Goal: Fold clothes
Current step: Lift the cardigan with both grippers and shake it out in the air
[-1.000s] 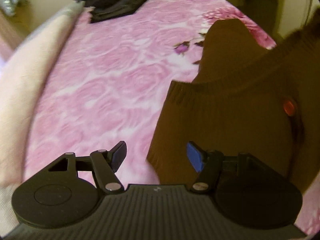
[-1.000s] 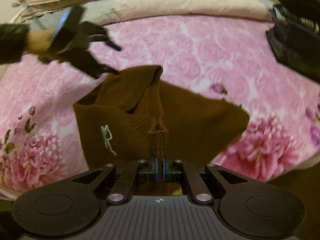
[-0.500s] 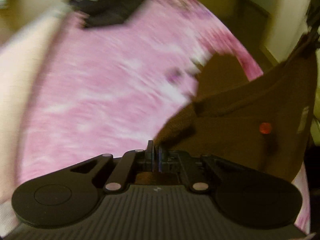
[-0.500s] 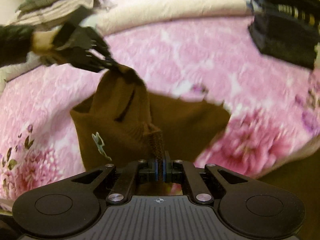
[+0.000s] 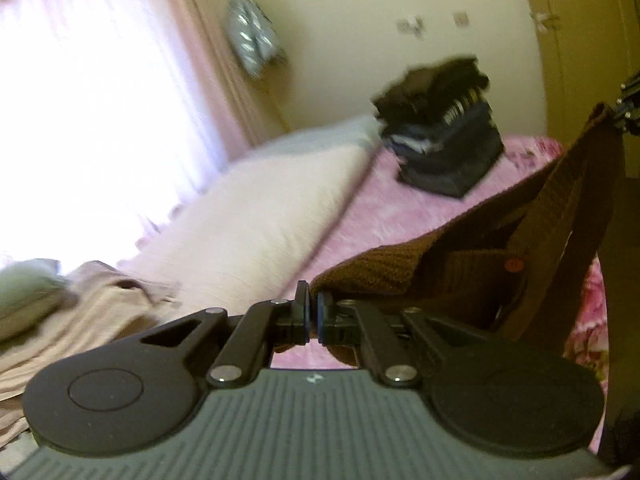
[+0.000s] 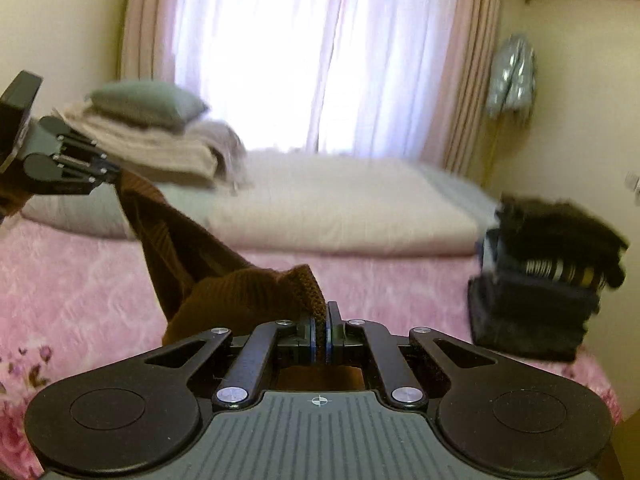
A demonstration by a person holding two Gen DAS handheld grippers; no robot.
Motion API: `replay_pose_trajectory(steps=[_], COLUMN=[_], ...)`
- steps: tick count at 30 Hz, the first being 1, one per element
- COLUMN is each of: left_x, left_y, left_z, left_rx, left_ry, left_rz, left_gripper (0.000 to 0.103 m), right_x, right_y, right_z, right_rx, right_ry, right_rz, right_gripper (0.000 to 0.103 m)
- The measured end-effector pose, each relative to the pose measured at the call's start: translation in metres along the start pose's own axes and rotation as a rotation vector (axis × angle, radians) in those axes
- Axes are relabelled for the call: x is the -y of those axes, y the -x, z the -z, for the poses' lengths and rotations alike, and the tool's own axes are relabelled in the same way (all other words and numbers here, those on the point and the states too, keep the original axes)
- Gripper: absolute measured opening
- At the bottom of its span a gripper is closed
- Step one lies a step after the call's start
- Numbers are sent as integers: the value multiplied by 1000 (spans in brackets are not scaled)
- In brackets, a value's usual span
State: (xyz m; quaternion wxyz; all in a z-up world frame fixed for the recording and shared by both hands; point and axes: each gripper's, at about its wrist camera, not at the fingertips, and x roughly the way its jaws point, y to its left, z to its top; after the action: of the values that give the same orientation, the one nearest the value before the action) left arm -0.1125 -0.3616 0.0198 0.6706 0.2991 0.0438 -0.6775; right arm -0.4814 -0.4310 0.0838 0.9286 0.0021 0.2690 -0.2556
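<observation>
A brown knit sweater (image 5: 472, 264) hangs stretched in the air between my two grippers, above the pink floral bed cover (image 5: 400, 216). My left gripper (image 5: 313, 310) is shut on one ribbed edge of the sweater. My right gripper (image 6: 320, 326) is shut on another ribbed edge of it (image 6: 248, 296). In the right wrist view the left gripper (image 6: 108, 178) shows at the far left with the sweater running down from it. In the left wrist view the right gripper (image 5: 614, 114) shows at the far right edge. An orange round tag (image 5: 514, 265) sits on the sweater.
A stack of dark folded clothes (image 6: 548, 276) lies on the right of the bed (image 6: 80, 280). A cream quilt (image 6: 340, 208) lies along the far side, with folded blankets and a grey pillow (image 6: 148, 104) at the far left. A curtained window (image 6: 320, 52) is behind.
The left gripper closed on the sweater's edge. Both grippers then rose and tilted up, lifting the sweater off the bed; the views now face the window and wall.
</observation>
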Motion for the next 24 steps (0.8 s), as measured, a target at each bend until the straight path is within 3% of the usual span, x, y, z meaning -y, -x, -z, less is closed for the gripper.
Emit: replay_pose_trajectory(steps=[6, 10, 13, 19, 24], left_x=[24, 41, 43, 42, 24], left_y=[116, 194, 220, 205, 113], left_z=[-10, -17, -33, -59, -47], left_rx=[56, 94, 111, 73, -57], left_ry=[-8, -13, -10, -8, 60], left_rz=[-88, -147, -167, -179, -168], left_gripper=[2, 2, 2, 2, 3], right_x=[-55, -70, -67, -49, -19], right_y=[97, 154, 174, 159, 71], right_z=[2, -7, -20, -46, -60], right_rx=[107, 182, 229, 267, 214], right_ry=[54, 95, 116, 168, 209], right_rz=[18, 46, 68, 85, 44], right_gripper=[2, 2, 2, 2, 2])
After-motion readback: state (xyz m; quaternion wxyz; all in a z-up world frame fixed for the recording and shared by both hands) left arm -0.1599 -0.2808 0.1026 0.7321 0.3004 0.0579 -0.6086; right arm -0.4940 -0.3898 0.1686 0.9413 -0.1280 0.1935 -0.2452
